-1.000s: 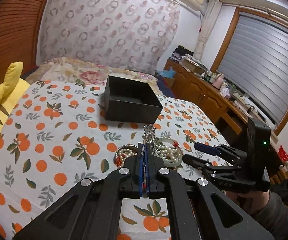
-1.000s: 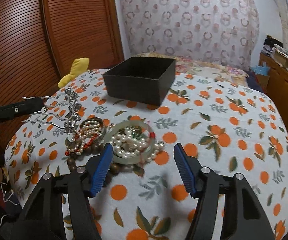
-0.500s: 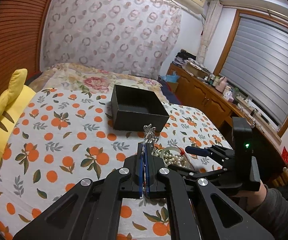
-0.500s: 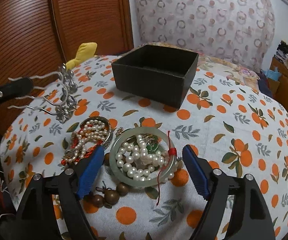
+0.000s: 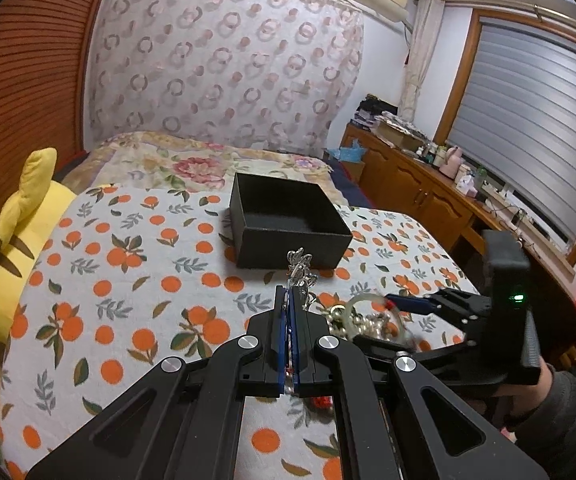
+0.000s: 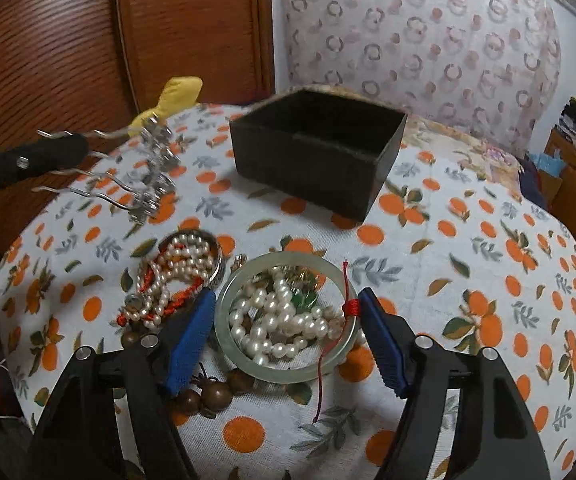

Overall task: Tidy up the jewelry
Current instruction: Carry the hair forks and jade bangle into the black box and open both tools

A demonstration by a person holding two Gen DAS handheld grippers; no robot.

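Two grippers: left gripper [image 5: 288,312] clamps the silver hair comb [image 6: 143,168]; right gripper [image 6: 285,340] gapes around the jade bangle [image 6: 285,318].

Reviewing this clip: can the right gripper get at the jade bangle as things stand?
Probably yes. The right gripper is open, its fingers either side of the jade bangle. Nothing lies over the ring, though pearls fill its middle and brown beads crowd the near-left rim.

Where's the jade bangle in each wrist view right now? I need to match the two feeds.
Left wrist: jade bangle sits low, right of centre, blurred, just past the shut left gripper.
Right wrist: bangle lies low at centre, between the open right gripper's fingers.
Shared landmark: black box.
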